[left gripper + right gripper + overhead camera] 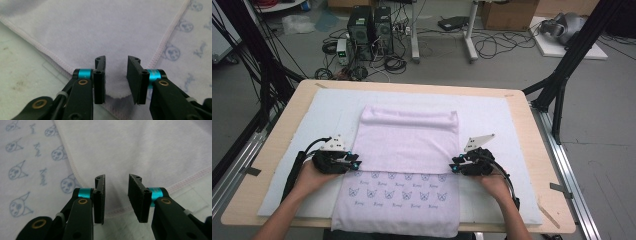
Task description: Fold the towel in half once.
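At the left of the high view, my left hand-held gripper (pixel 355 163) sits at the folded edge of the towel (pixel 407 142), jaws apart with a corner of cloth between them, not yet pinched. The towel lies mid-frame on the white mat (pixel 502 120), its upper part folded down over the printed lower part. It looks soft, light and limp, so I'd grip the stitched corners. At right, my right hand-held gripper (pixel 455 166) mirrors this, jaws apart. The wooden surface (pixel 272 150) borders a cable-strewn floor (pixel 437 50).

One towel (pixel 404 165), one white mat (pixel 492 115), two grippers, one table (pixel 277 150).
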